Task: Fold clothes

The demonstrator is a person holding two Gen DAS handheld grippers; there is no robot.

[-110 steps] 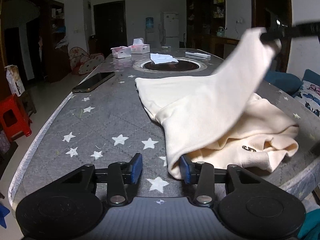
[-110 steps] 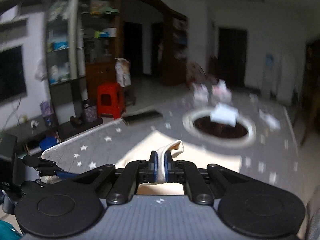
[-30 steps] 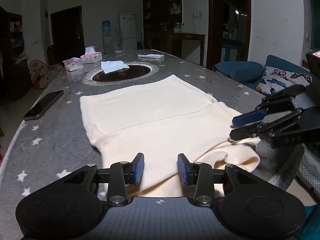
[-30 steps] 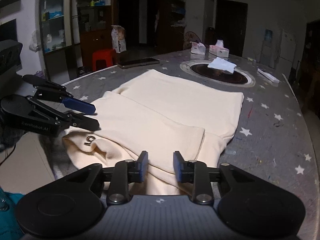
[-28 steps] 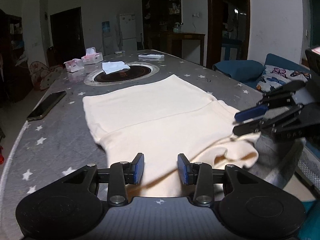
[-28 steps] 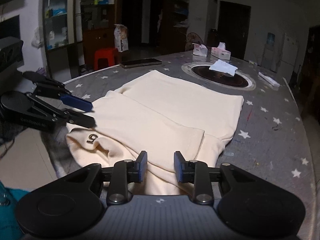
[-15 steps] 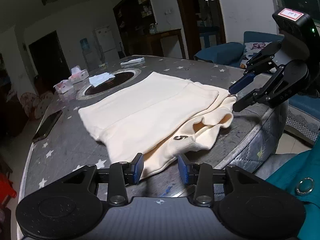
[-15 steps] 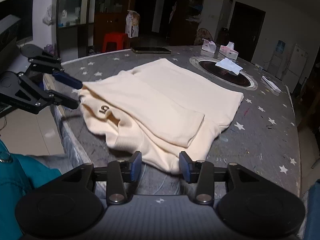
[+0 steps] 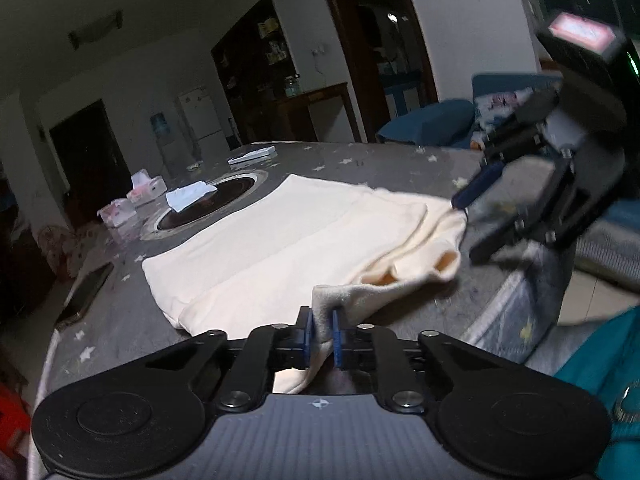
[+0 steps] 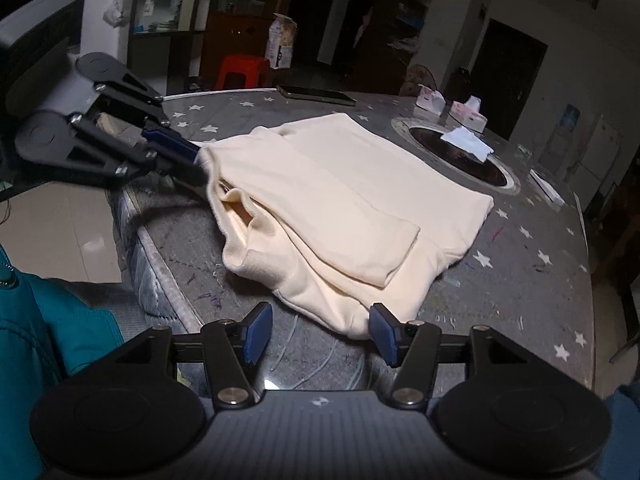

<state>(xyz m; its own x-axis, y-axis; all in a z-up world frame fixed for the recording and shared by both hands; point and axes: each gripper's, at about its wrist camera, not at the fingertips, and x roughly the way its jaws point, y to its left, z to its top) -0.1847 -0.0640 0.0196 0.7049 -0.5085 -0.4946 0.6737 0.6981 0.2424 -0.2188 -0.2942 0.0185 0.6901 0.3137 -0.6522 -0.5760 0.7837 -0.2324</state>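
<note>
A cream garment (image 10: 340,200) lies partly folded on the grey star-print table (image 10: 520,300), with one sleeve laid across its body. My left gripper (image 9: 320,332) is shut on a near corner of the garment (image 9: 280,240), and a fold of cloth sticks up between the pads. In the right wrist view the left gripper (image 10: 200,166) pinches that corner just above the table edge. My right gripper (image 10: 320,334) is open, its blue pads either side of the garment's near right hem without touching it. In the left wrist view the right gripper (image 9: 464,230) stands open beside the collar end.
A phone (image 10: 316,95) lies at the far left of the table. Two tissue boxes (image 10: 468,114) and a round recess holding a white cloth (image 10: 460,152) are beyond the garment. The table's padded edge (image 10: 152,264) is close to me, next to a teal sleeve (image 10: 40,320).
My left gripper has shut on the garment's near corner and lifted it slightly. My right gripper has opened wider and drawn near the right hem.
</note>
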